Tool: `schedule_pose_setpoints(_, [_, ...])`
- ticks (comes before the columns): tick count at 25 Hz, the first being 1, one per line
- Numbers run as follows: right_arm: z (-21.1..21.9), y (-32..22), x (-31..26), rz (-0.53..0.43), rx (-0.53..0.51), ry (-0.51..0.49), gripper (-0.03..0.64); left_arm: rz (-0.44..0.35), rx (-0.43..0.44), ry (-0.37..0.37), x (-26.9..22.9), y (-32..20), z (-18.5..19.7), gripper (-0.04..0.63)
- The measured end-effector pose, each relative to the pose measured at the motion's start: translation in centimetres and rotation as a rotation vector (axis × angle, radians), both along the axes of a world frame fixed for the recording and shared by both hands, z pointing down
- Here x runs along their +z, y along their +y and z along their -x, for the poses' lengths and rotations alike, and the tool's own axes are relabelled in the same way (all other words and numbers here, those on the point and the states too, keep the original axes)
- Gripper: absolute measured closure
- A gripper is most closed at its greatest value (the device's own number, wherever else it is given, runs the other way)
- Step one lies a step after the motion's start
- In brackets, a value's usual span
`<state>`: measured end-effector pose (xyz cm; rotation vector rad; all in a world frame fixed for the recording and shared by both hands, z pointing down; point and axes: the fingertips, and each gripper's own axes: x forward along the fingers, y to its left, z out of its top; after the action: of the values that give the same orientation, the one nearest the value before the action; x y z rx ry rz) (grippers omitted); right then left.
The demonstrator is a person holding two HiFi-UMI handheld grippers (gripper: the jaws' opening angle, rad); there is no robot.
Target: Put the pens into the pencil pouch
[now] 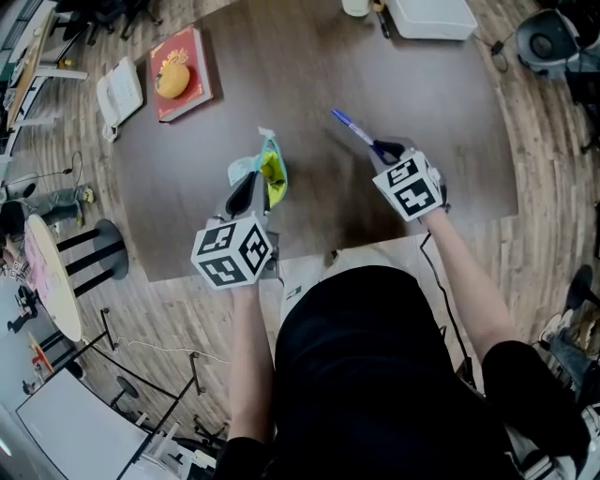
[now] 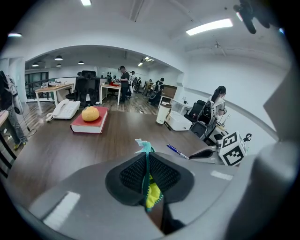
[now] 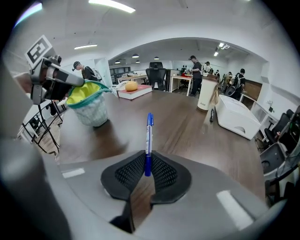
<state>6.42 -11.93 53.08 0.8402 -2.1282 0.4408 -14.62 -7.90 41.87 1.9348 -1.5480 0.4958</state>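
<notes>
The pencil pouch (image 1: 270,171) is pale green with a teal zipper and yellow lining; it stands on the dark table. My left gripper (image 1: 253,192) is shut on its rim, and the zipper edge (image 2: 148,176) shows pinched between the pads. In the right gripper view the pouch (image 3: 91,105) stands at the left, its mouth held open. My right gripper (image 1: 386,150) is shut on a blue pen (image 1: 353,128), which sticks out forward and up-left above the table. The pen (image 3: 148,140) rises straight from between the pads. From the left gripper view, the pen (image 2: 177,151) lies to the right.
A red book (image 1: 182,73) with an orange on it and a white telephone (image 1: 120,92) lie at the table's far left. A white box (image 1: 431,17) and a pen beside it sit at the far edge. Stools and chairs stand around the table; people work at desks behind.
</notes>
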Motion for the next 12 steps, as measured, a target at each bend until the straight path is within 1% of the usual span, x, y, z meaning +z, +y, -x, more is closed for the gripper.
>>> schedule_pose_setpoints(6, [1.7,1.1,-3.2,-0.014,-0.03,-0.056,0.569,-0.008,0.001,0.006,-0.3,0.3,0.1,0.575])
schedule_pose_setpoints(12, [3.8,2.6,-6.4,-0.033,-0.083,-0.113,0.569,-0.013,0.004,0.02,-0.3,0.5,0.1,0.575])
